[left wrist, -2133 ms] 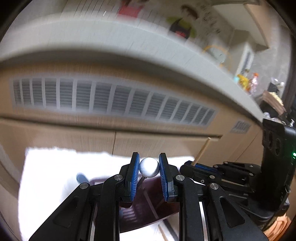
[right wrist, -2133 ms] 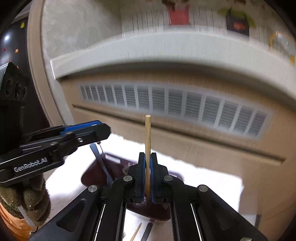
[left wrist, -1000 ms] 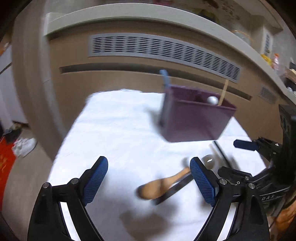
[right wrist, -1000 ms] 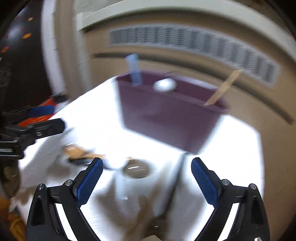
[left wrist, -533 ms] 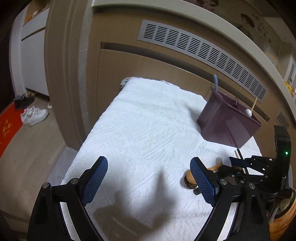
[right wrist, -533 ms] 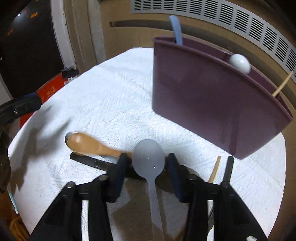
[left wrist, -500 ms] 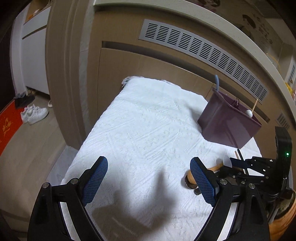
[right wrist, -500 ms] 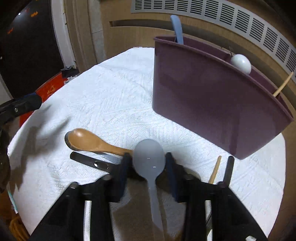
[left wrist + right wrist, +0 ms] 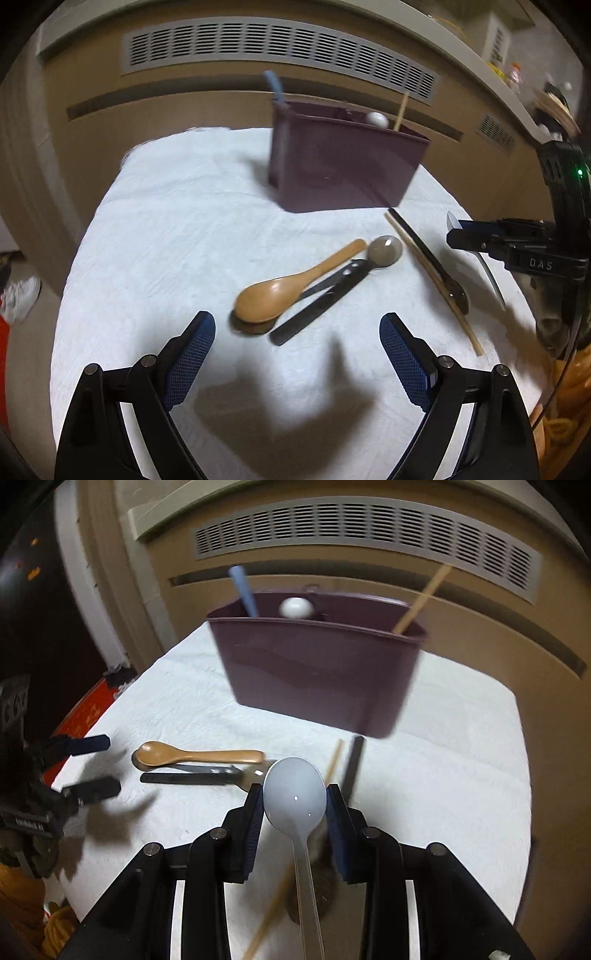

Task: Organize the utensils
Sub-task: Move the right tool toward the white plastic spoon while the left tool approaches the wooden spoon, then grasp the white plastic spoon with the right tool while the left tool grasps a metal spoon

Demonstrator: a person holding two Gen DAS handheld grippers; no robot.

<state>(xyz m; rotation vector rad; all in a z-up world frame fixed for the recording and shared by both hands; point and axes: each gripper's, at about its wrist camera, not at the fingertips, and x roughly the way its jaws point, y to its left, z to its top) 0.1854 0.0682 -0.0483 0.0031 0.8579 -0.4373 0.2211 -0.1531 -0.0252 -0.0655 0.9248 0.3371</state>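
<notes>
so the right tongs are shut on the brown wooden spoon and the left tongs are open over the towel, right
Not quite. The right tongs are shut on the pale grey spoon, as the right wrist view shows. The brown wooden spoon lies on the white towel, ungripped. The left tongs are open over the towel, as you said.

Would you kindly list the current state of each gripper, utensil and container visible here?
Left gripper: open, empty, above the cloth.
Right gripper: shut on the pale grey plastic spoon, lifted.
Dark purple plastic bin: upright, holding a blue handle, a white round-ended utensil and a wooden chopstick.
Wooden spoon: lying across dark metal utensils.
Loose wooden chopstick: flat on the white cloth.
</notes>
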